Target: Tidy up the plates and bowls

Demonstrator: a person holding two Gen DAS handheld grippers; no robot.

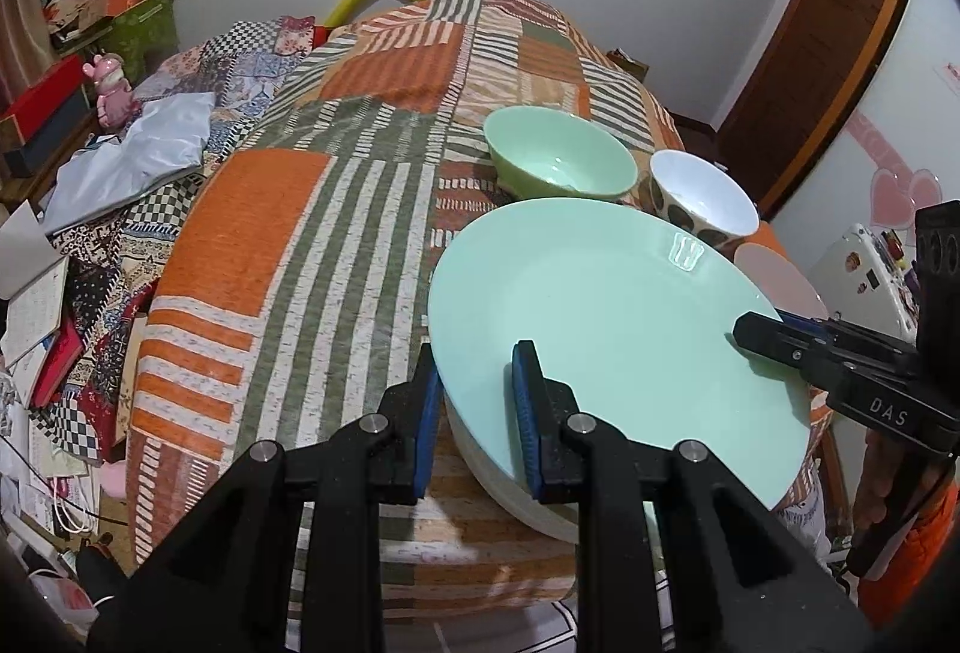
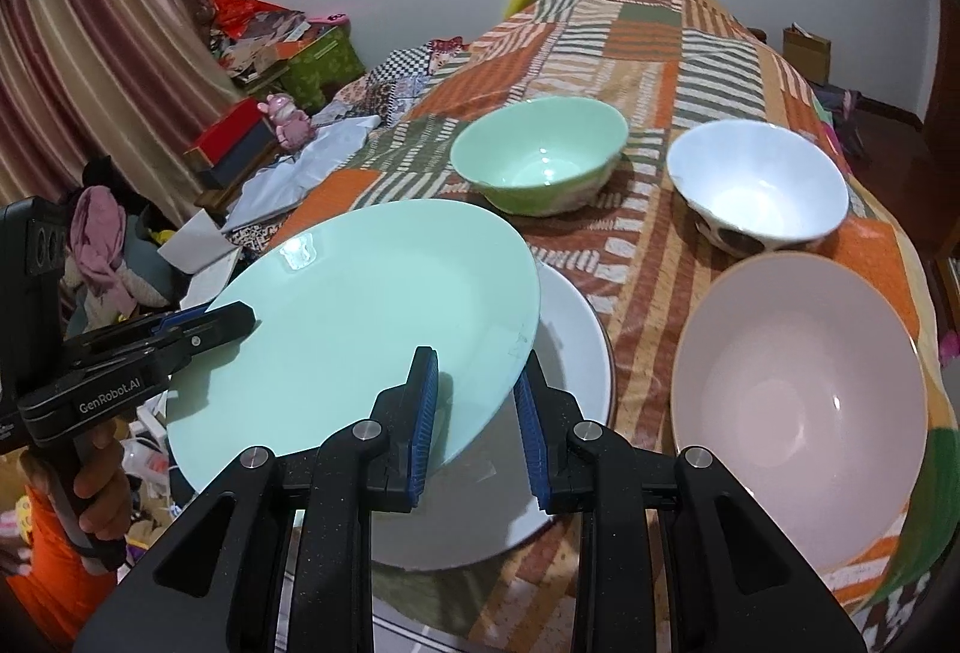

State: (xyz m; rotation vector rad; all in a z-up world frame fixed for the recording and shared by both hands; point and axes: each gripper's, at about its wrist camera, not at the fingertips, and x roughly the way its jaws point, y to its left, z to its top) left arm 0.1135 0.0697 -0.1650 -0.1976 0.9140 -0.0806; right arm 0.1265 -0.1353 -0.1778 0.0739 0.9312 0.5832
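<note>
Now I hold the mint green plate (image 2: pixel 372 317) with both my grippers. My left gripper (image 1: pixel 477 407) is clamped on one edge of it, and my right gripper (image 2: pixel 474 407) is clamped on the edge across from it. The plate is tilted and sits partly over a white plate (image 2: pixel 570 353) that lies on the striped patchwork cloth (image 1: pixel 288 233). Behind it stand a green bowl (image 2: pixel 540 155) and a white bowl with dark spots (image 2: pixel 759 185), set a little apart. A big pink bowl (image 2: pixel 798 401) sits on the cloth just beside the white plate.
</note>
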